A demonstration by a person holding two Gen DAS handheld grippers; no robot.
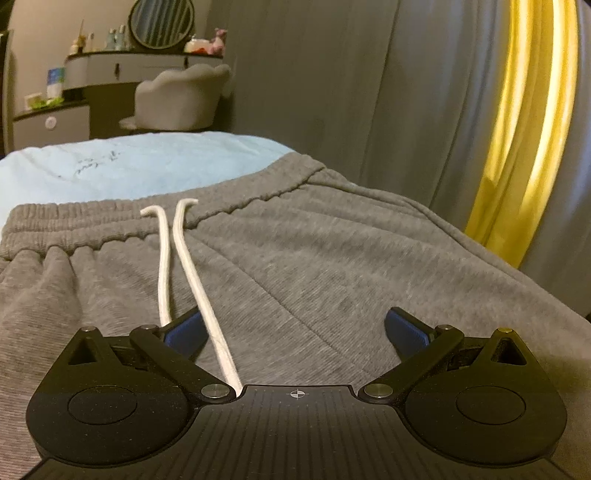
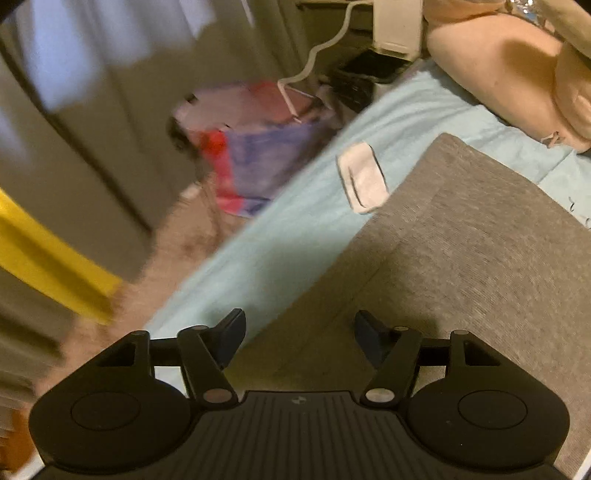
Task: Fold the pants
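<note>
Grey pants [image 1: 295, 251] lie flat on the blue bedsheet [image 1: 129, 166], waistband gathered, white drawstring [image 1: 192, 280] trailing down. Left gripper [image 1: 295, 332] and right gripper [image 2: 299, 332] gape wide, holding nothing.

This is a home bedroom. A bed [image 1: 110, 170] with a light blue sheet fills the near scene; far left stand a dressing table [image 1: 122, 68] with a round mirror [image 1: 161, 23] and a padded chair [image 1: 181, 98]. Grey curtains [image 1: 332, 81] hang to the right, and a beige pillow [image 2: 509, 70] lies on the bed.
</note>
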